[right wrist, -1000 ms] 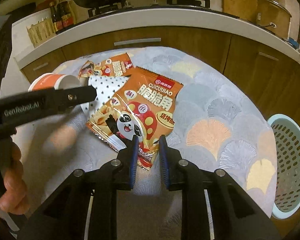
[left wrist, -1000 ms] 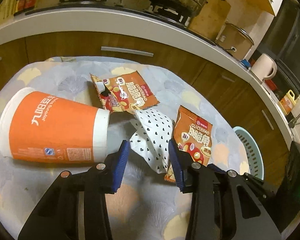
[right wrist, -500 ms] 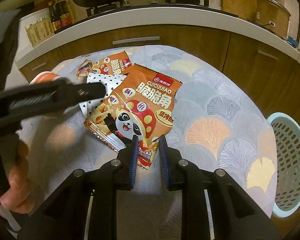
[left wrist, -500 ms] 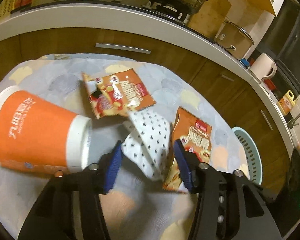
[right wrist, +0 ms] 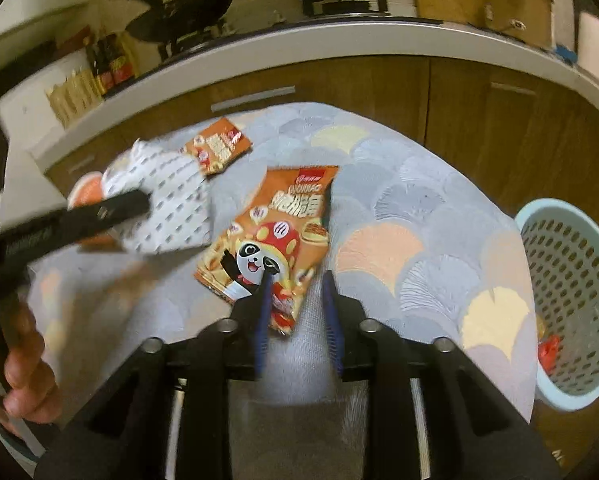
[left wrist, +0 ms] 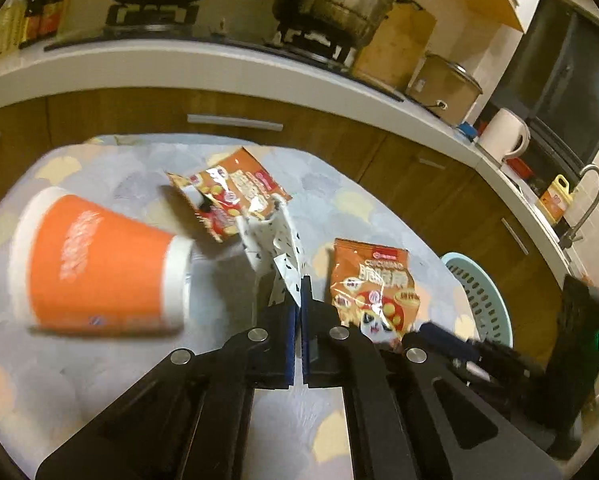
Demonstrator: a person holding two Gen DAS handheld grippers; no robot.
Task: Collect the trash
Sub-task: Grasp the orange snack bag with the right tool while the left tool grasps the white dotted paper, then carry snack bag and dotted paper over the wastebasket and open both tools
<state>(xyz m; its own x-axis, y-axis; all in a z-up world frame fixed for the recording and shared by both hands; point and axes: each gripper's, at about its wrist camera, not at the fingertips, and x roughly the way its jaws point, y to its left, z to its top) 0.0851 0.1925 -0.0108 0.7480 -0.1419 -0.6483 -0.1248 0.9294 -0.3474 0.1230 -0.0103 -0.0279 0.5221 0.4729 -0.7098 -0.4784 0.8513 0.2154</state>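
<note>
My left gripper [left wrist: 300, 284] is shut on a white paper with black hearts [left wrist: 277, 242] and holds it lifted off the table; the paper also shows in the right wrist view [right wrist: 171, 208]. An orange paper cup [left wrist: 99, 264] lies on its side at the left. One orange snack bag [left wrist: 229, 196] lies beyond the paper. A second snack bag with a panda [right wrist: 275, 232] lies in the middle. My right gripper [right wrist: 295, 280] is open around the panda bag's near end. A light blue basket [right wrist: 571, 280] stands at the right.
The round table [right wrist: 419, 216] has a grey fan-patterned cloth. A red scrap [right wrist: 549, 354] lies in the basket. Wooden cabinets and a white counter [left wrist: 219, 64] with stove, pots and kettle curve behind the table. A hand [right wrist: 23, 364] holds the left gripper.
My left gripper closed on the heart-patterned paper and lifted it. My right gripper opened from its grip on the panda bag's end. The cup shifted slightly.
</note>
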